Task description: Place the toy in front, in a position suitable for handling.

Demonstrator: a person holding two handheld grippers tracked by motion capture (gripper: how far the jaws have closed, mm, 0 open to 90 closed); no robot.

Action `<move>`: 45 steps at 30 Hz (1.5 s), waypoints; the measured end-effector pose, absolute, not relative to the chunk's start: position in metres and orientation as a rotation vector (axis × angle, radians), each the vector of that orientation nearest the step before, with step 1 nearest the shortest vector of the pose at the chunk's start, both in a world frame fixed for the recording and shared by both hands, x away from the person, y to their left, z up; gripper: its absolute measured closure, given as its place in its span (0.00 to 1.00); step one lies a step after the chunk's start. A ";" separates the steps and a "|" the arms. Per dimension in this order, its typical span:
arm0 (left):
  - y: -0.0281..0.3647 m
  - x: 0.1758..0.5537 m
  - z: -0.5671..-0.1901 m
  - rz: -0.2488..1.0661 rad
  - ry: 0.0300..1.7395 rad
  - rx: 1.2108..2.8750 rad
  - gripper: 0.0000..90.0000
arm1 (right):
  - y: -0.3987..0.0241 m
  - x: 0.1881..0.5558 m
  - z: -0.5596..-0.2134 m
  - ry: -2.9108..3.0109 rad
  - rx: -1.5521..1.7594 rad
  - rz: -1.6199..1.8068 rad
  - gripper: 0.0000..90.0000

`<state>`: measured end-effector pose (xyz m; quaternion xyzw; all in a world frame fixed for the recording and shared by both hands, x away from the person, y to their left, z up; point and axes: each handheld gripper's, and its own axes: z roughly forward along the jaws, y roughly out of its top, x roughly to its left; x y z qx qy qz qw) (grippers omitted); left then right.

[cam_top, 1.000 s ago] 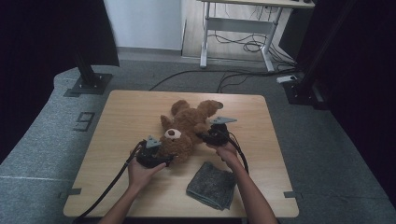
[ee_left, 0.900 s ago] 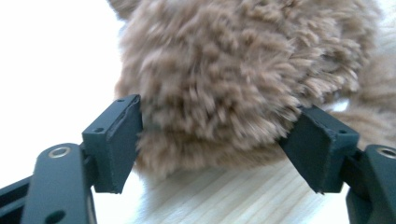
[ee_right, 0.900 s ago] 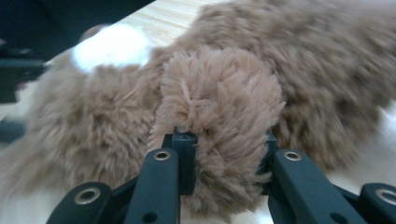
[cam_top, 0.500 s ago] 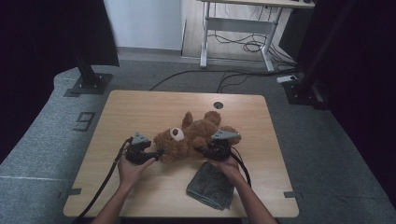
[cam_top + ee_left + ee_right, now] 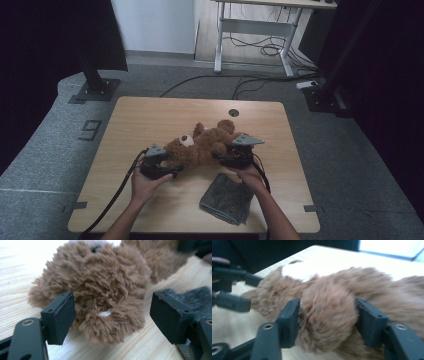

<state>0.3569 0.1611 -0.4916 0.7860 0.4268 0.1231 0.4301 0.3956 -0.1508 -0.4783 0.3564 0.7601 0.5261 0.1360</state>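
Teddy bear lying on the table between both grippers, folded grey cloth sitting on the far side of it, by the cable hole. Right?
Not quite. The folded grey cloth lies on the near side of the teddy bear, at the table's front edge by the person's right hand, not by the cable hole. The high view shows it. The bear does lie between the left gripper and right gripper.

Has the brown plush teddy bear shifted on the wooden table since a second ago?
Yes. The brown plush teddy bear has turned from upright in the high view to lying crosswise, nearer the folded grey cloth, farther from the round hole in the wooden table.
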 end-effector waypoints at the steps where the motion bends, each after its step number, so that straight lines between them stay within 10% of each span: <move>1: 0.160 0.358 -0.494 0.311 1.071 1.964 0.23 | -0.157 0.397 -0.474 2.179 1.050 1.517 0.41; 15: 0.167 0.378 -0.507 0.343 1.120 2.002 0.30 | -0.209 0.466 -0.491 2.184 1.330 1.452 0.38; 24: 0.174 0.389 -0.509 0.358 1.120 2.005 0.42 | -0.210 0.442 -0.501 2.270 1.255 1.541 0.68; 45: 0.183 0.382 -0.509 0.373 1.087 2.004 0.41 | -0.196 0.396 -0.512 2.301 1.106 1.522 0.68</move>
